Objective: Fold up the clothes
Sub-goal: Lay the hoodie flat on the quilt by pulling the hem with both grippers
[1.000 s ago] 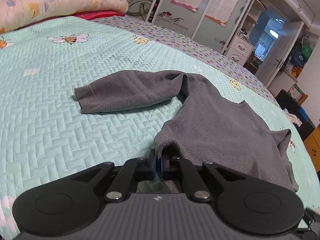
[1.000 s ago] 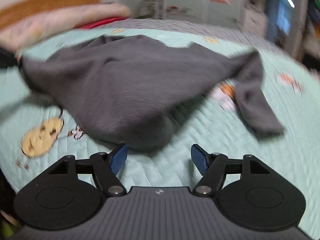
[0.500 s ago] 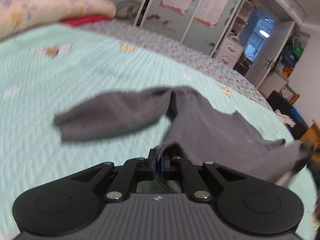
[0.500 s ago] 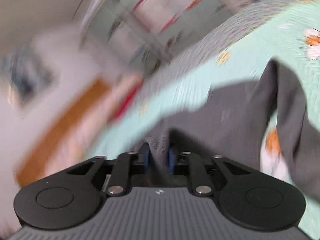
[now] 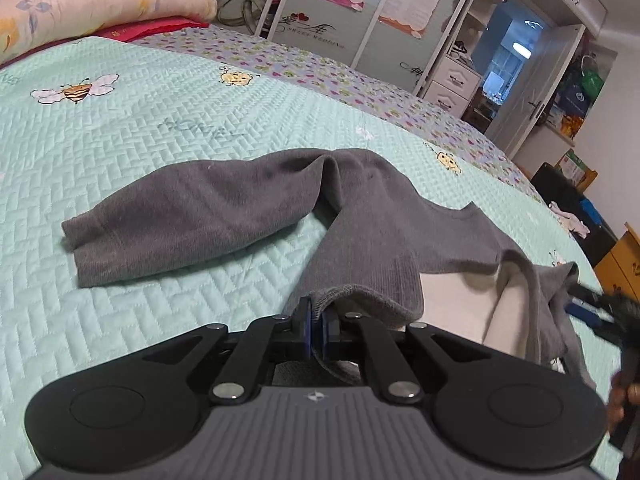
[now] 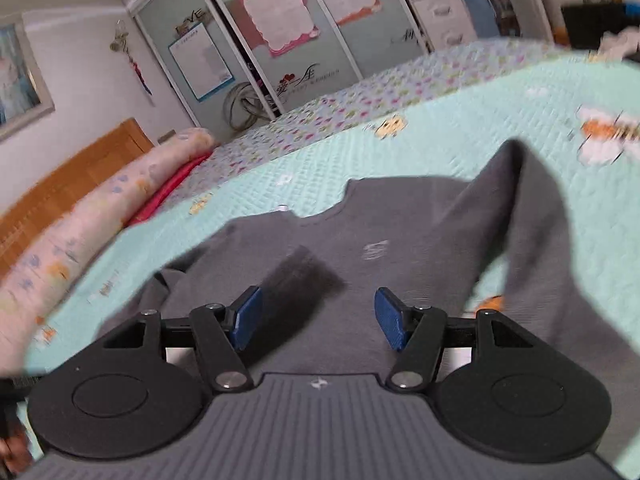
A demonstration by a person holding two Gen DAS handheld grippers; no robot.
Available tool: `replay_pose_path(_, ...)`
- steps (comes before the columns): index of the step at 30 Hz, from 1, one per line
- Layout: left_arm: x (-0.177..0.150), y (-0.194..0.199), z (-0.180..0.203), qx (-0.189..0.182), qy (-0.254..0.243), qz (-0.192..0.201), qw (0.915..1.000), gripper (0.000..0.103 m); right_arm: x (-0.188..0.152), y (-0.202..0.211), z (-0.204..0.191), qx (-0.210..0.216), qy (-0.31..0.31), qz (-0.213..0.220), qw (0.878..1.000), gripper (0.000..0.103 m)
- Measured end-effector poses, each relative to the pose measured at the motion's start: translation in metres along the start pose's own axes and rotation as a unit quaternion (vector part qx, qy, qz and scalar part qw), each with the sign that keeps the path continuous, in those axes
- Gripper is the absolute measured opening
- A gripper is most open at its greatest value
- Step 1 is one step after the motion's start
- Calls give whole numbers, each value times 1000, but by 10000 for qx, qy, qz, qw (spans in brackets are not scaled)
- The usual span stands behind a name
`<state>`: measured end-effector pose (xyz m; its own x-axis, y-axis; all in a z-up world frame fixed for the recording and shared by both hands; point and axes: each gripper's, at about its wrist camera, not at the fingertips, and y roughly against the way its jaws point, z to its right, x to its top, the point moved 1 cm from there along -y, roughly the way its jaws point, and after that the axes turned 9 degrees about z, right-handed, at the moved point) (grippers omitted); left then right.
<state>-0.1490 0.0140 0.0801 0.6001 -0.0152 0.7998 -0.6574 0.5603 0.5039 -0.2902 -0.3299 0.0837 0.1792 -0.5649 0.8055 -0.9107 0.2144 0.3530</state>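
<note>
A grey sweater lies on the mint quilted bed, one sleeve stretched to the left. My left gripper is shut on the sweater's ribbed hem and holds it slightly raised. A pale surface shows under the lifted edge. At the right edge of the left wrist view my right gripper sits by the bunched far end of the hem. In the right wrist view the right gripper hovers over the sweater. Its jaws are opening and the blue pads grip nothing.
A floral pillow and a red cloth lie at the head of the bed, by a wooden headboard. Wardrobe doors with posters stand beyond the far side. An open doorway and clutter are at the right.
The right gripper was open over the hem, closed on the fabric, and now stands open again, its view rolled. The left gripper drew the hem back and up; the right gripper came into its view.
</note>
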Motion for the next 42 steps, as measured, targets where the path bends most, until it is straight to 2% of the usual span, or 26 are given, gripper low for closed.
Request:
replay_pose_path(4,-5,4,2,-3,-55,1,10000,4,4,-38,-7,88,-349,-203,9991,64)
replay_pose_path(6,-7,4,3,6,-103,-11,9999,4,5,-61,-16,-82,-388,-524,9978,64)
replay_pose_path(8,-8,5,1,22,-62,-6,10000,4,-1,-76,-23,-384,-21,-779,9962,62)
replay_pose_path(9,-8,7,-1,26,-30,8,10000,4,-4,-82,-26,-534,158,-897,9944,46)
replay_pose_path(10,-8,11,-4,31,6,35,10000,4,-7,-78,-25,-674,263,-868,9936,2)
replay_pose_path(11,-8,14,-6,35,42,62,10000,4,-10,-73,-25,-805,363,-835,9926,4)
replay_pose_path(14,-7,26,-14,32,150,147,9998,4,-9,-22,-18,-711,377,-528,9954,2)
replay_pose_path(18,-17,57,-19,-215,313,242,9990,4,-12,95,-3,-666,202,-75,9976,2)
replay_pose_path(20,-30,71,-16,-319,290,174,9989,4,-23,145,6,-740,111,-71,9972,2)
replay_pose_path(23,-58,76,-12,-213,202,-200,9994,4,-53,194,15,-979,60,-250,9949,2)
replay_pose_path(26,-79,71,-19,-44,352,-446,9984,4,-90,199,34,-1156,-341,-553,9912,2)
replay_pose_path(29,-85,71,-25,103,437,-432,9981,4,-110,202,45,-1198,-653,-520,9893,2)
replay_pose_path(34,-82,72,-20,242,148,-264,9992,4,-99,210,51,-965,-1066,-326,9891,2)
replay_pose_path(42,-96,74,-20,525,-141,-311,9980,4,-119,205,60,-1012,-1180,-465,9868,2)
